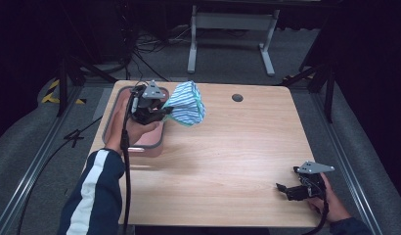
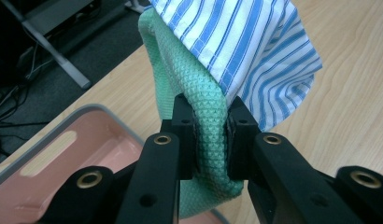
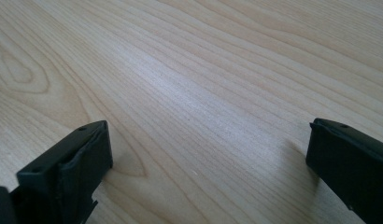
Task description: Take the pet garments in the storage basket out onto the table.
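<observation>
— Right tongs sit closest, low at the desk's near right corner, gripped by the person's right hand. What state are they in?

— Released. In the right gripper view the two black jaws stand wide apart with bare wood grain between them, hovering just above the desk surface.

— And the left tongs?

— Clenched on cloth. In the left gripper view the jaws pinch a fold of green waffle-knit cloth, and a blue-and-white striped cloth hangs bundled with it, draped over the green one.

— Which of the two is actually between the jaws?

— The green one, clearly. Whether any striped fabric is caught as well, I cannot tell.

— Where is the bundle over the desk?

— Lifted off the surface at the far left, just right of a pink bin with a grey rim. The left hand holds its tongs above that bin, with a dark sleeve carrying a white stripe coming in from the bottom.

— Anything else on the desk?

— A dark round hole near the far edge. Beyond it, a grey stand and cables on the floor.
</observation>
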Motion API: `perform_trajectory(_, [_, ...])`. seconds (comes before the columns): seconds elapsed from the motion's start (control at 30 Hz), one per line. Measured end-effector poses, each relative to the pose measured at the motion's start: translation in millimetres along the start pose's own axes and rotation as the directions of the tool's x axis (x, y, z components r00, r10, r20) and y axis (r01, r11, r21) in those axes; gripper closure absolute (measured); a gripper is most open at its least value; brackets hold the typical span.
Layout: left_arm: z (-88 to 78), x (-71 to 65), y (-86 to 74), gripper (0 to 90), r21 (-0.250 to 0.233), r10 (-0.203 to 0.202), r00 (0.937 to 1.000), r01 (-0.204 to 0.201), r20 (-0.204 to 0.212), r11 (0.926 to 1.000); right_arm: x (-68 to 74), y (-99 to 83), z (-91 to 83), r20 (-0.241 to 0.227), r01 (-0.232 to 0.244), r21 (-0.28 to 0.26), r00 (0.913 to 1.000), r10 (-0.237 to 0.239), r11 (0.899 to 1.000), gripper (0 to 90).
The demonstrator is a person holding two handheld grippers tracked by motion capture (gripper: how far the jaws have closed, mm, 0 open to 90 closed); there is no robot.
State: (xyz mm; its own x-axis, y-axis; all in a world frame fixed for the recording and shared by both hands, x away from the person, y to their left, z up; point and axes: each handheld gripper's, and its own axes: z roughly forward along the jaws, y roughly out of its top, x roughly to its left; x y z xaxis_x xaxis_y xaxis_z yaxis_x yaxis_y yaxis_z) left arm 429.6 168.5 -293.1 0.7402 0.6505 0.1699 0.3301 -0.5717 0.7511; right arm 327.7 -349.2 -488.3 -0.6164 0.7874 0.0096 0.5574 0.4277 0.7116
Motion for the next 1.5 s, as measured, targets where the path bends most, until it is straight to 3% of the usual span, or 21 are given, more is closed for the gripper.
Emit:
perform_trajectory(0.27, [-12.5,22.4,-23.9,77.9,0.013,-0.052,0.9978,0.052,-0.041,0.9986,-0.1,-0.2,0.0,0.001,0.003,0.000,1.0000,-0.003,1.000,0.7])
perform_trajectory(0.53, [-16.0,35.1,-42.5,77.9,0.019,-0.110,0.9916,0.111,-0.068,0.9936,0.0,-0.3,-0.2,0.000,0.001,-0.001,1.0000,-0.001,1.000,0.7])
perform_trajectory(0.77, [-16.4,45.8,-55.4,77.9,0.044,-0.132,0.9871,0.136,-0.091,0.9897,0.1,-0.3,-0.2,0.000,0.000,-0.001,1.0000,0.000,1.000,0.7])
perform_trajectory(0.9, [-14.9,52.7,-65.1,77.8,0.056,-0.168,0.9803,0.175,-0.103,0.9831,0.0,-0.3,-0.2,0.000,0.001,-0.001,1.0000,-0.001,1.000,0.8])
perform_trajectory(1.23, [-6.0,60.1,-81.0,77.8,0.094,-0.191,0.9746,0.203,-0.117,0.9747,-0.1,-0.5,-0.3,0.000,0.004,0.000,1.0000,-0.004,1.000,0.7])
perform_trajectory(1.33, [-1.2,62.6,-88.8,77.7,0.126,-0.208,0.9690,0.224,-0.134,0.9664,-0.1,-0.5,-0.3,0.001,0.004,0.000,1.0000,-0.004,1.000,0.7])
perform_trajectory(1.5, [3.9,64.0,-94.7,77.7,0.152,-0.215,0.9667,0.235,-0.139,0.9600,-0.1,-0.5,-0.4,0.000,0.004,0.000,1.0000,-0.004,1.000,0.7])
